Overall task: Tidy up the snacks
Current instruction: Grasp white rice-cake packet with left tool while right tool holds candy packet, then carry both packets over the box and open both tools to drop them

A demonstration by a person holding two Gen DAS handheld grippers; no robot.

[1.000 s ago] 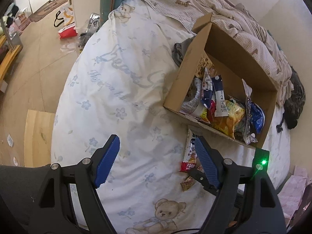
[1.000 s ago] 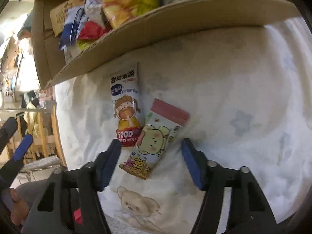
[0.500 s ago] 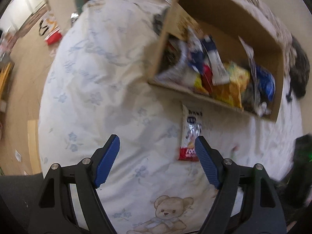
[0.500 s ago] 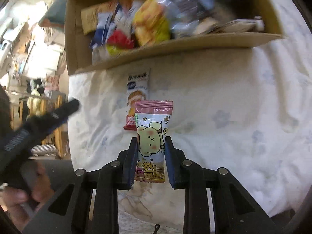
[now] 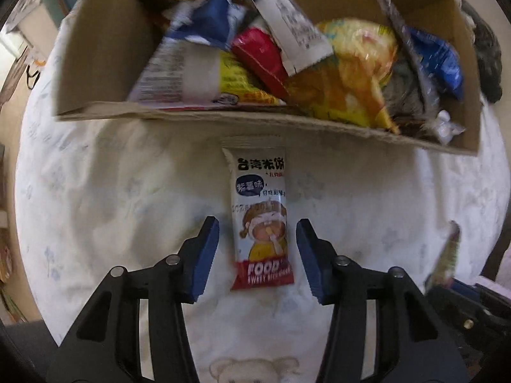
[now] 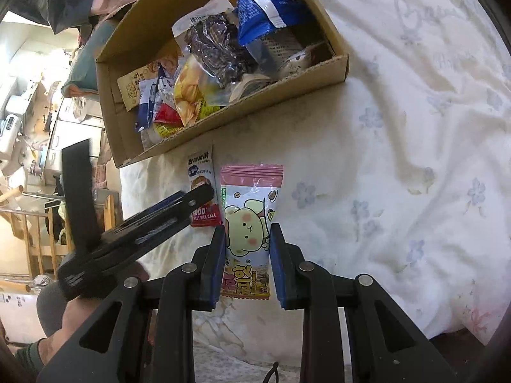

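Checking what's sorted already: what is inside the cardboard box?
The cardboard box holds a heap of snack packets: a blue bag, a dark clear-wrapped snack, a yellow bag. Lower packets and the box floor are covered.

Dim warm light, motion-blurred box [image 5: 415, 16] contents, bright overexposed room at left, fisheye-curved edges

The bed [image 6: 399, 134], under a floral sheet, carries a box [image 6: 242, 118] and, apparently flat, a rice-cake packet [image 5: 260, 214].
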